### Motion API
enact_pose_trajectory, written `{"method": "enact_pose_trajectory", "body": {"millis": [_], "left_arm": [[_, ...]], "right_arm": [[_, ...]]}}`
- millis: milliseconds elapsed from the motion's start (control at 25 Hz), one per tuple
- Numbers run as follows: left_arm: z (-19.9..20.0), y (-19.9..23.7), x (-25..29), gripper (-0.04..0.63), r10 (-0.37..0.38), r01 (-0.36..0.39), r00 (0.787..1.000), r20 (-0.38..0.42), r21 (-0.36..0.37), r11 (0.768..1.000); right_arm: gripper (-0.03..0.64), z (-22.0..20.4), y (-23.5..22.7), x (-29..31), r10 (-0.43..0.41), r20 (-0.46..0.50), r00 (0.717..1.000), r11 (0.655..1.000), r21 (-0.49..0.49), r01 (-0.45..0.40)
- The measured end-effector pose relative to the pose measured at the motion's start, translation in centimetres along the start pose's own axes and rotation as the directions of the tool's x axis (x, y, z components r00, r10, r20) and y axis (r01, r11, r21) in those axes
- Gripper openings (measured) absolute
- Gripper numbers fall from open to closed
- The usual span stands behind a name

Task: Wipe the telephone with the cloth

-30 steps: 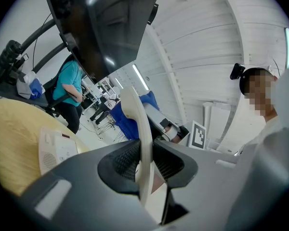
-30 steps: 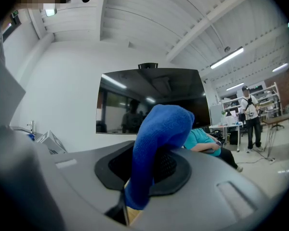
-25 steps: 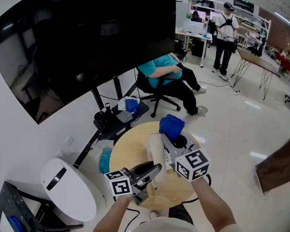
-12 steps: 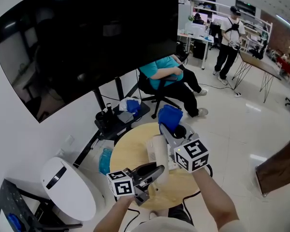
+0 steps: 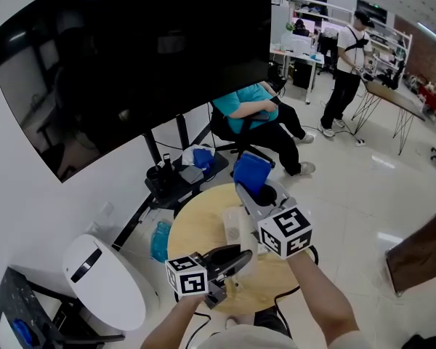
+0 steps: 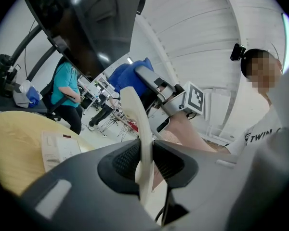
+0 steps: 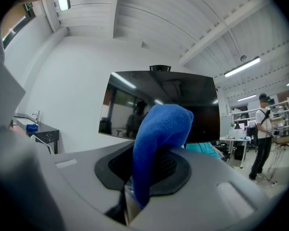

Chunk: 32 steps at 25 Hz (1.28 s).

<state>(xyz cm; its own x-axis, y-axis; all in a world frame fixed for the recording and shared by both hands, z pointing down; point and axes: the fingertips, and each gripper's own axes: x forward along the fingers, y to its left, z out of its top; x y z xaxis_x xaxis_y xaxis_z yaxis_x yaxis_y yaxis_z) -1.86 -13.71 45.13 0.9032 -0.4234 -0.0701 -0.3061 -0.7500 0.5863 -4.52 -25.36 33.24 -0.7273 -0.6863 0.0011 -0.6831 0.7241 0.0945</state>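
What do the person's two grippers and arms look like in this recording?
Both are chunky grey plastic handhelds. The left gripper looks dark grey and the right gripper is lighter. Each carries a white cube with black square markers. The jaws have black ribbed pads. The forearms are bare, with no sleeves reaching them, and the person wears a white T-shirt.

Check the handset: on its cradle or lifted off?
Lifted off. The left gripper clamps the handset, which stands clear of the telephone base lying on the table.
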Motion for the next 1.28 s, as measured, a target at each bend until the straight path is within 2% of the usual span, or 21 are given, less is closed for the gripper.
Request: {"method": "enact_pose_trajectory", "body": {"millis": [720,840,1040,1280], "left_arm": [[-1.7,1.3,0.2,0.081,0.083,-0.077,0.992,-0.094,0.06,0.995],[-1.7,1.4,0.3,0.081,0.085,-0.08,0.992,-0.091,0.058,0.995],[-1.3,1.8,0.4,0.081,0.102,-0.098,0.992,-0.08,0.048,0.994],[-0.6,2.5,0.1,0.081,0.12,-0.119,0.991,-0.054,0.018,0.993]], "right_arm": [[0.061,-0.1,2.9,0.9,0.06,-0.038,0.997,0.998,-0.015,-0.061],[0.061,-0.4,3.6,0.9,0.077,-0.06,0.995,0.997,-0.021,-0.078],[0.061,-1.2,4.6,0.5,0.076,-0.104,0.992,0.992,-0.094,-0.086],[0.061,-2.3,5.9,-0.3,0.101,-0.123,0.987,0.991,-0.08,-0.111]]}}
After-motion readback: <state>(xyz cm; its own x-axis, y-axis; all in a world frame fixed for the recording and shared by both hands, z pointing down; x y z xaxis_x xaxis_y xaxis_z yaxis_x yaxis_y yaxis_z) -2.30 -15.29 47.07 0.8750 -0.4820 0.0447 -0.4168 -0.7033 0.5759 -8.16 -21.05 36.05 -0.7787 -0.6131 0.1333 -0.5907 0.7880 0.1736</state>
